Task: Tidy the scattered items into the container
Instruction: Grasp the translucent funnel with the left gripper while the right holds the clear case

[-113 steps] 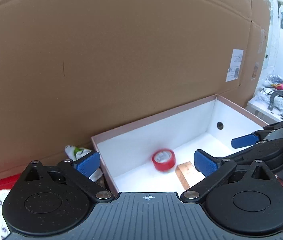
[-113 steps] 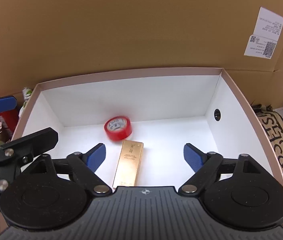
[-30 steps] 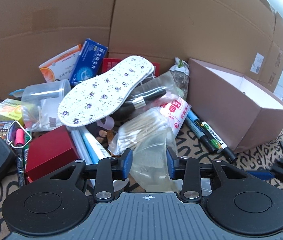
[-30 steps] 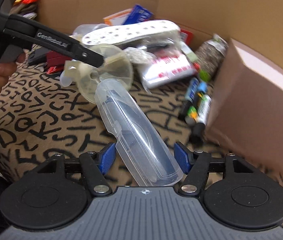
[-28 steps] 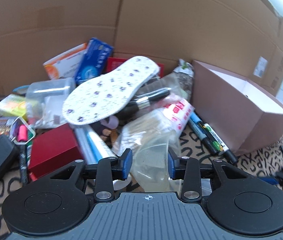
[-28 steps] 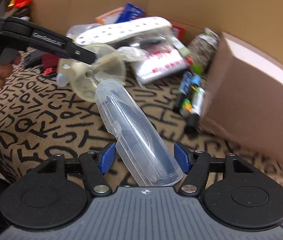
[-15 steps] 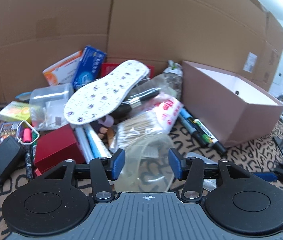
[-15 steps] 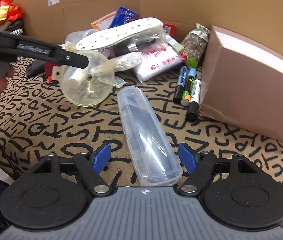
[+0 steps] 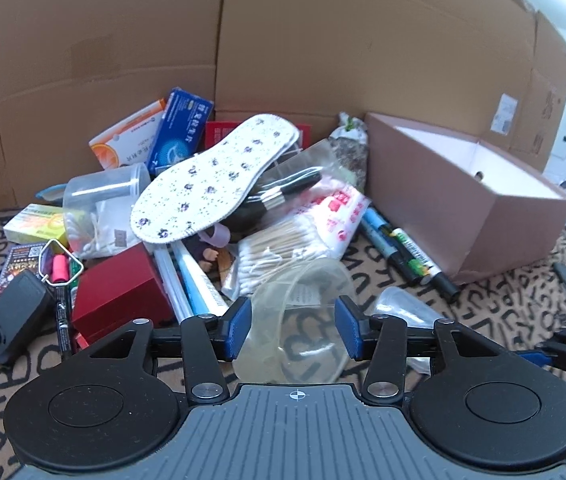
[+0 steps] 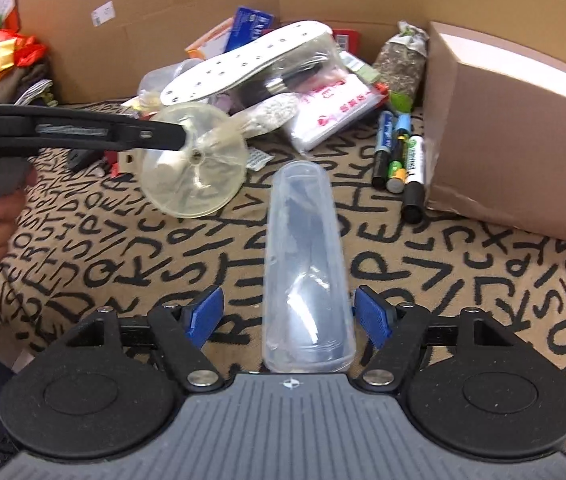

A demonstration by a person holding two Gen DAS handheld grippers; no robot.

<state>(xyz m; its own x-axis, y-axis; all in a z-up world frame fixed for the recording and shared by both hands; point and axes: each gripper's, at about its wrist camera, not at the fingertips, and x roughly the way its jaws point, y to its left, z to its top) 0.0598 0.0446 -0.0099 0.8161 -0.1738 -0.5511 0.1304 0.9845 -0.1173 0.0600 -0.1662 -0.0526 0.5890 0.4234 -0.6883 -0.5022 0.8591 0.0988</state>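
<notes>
Two claws closing: left claw [image 9: 293, 328] brackets clear cup [image 9: 297, 320], right claw [image 10: 289, 314] brackets tube [image 10: 307, 264] on rug. Neither grips yet. Centre pads, squeeze gently; box [image 10: 515, 128] waits right.

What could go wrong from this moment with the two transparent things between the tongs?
1. The left tongs are closing around the clear plastic cup. Its thin wall may deform, and the cup may pop out.
2. The right tongs are closing on the smooth clear tube case, which is not yet touched and could roll or slip away.
</notes>
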